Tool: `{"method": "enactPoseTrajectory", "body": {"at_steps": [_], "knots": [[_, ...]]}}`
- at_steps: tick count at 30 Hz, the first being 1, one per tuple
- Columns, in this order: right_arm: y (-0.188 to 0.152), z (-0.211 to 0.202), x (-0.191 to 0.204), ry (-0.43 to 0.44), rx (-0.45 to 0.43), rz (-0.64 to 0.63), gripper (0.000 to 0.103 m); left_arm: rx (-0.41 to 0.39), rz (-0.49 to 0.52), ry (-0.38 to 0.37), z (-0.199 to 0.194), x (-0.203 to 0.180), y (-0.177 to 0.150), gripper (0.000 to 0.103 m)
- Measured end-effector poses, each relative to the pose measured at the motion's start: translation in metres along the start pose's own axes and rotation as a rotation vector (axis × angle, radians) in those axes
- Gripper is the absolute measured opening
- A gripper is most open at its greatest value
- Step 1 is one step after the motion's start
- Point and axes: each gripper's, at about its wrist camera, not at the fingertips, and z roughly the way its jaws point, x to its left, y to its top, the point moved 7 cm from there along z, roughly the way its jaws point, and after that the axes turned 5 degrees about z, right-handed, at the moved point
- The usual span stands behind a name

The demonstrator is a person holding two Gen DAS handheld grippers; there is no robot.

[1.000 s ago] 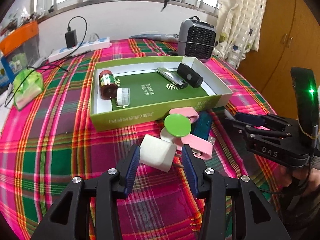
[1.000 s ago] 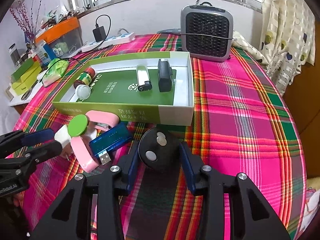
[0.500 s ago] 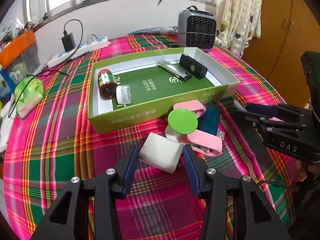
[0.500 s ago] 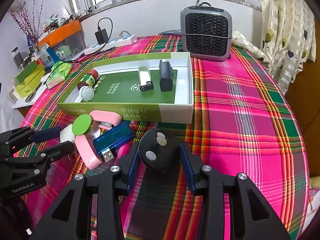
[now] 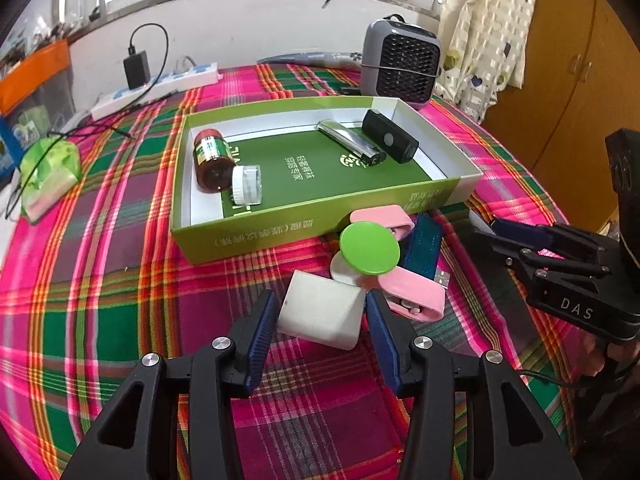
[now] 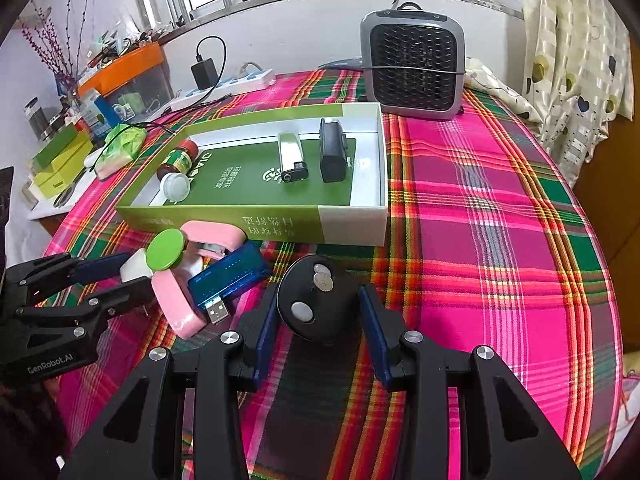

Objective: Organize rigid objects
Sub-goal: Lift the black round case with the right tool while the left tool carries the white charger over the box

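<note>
My left gripper [image 5: 321, 312] is shut on a white plug adapter [image 5: 322, 314] and holds it just above the plaid cloth. My right gripper [image 6: 319, 312] is shut on a round black device [image 6: 314, 304] with small buttons. A green-rimmed box [image 5: 256, 236] holds a brown bottle [image 5: 211, 160], a white-capped jar [image 5: 246, 185], a silver lighter [image 5: 350, 140] and a black remote [image 5: 390, 141]. In front of it lie a green disc [image 5: 369, 247], two pink pieces [image 5: 412, 290] and a blue USB stick [image 5: 425, 248].
A grey heater [image 6: 413, 62] stands behind the box. A power strip [image 5: 156, 86] with charger and a green packet [image 5: 48, 174] lie at the left. A curtain and wooden cupboard are to the right. Shelves with clutter [image 6: 80, 120] sit beyond the left table edge.
My left gripper has lifted and drawn the white adapter slightly back from the pile. The right gripper has stayed shut on the black device and risen slightly.
</note>
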Motion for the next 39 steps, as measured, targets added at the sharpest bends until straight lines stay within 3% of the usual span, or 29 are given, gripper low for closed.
{"method": "enactPoseTrajectory", "body": {"at_steps": [39], "knots": [[0.003,-0.009,0.004,0.0,-0.025,-0.016,0.041,-0.049,-0.025,0.004,-0.018,0.004,0.0,0.04]]}}
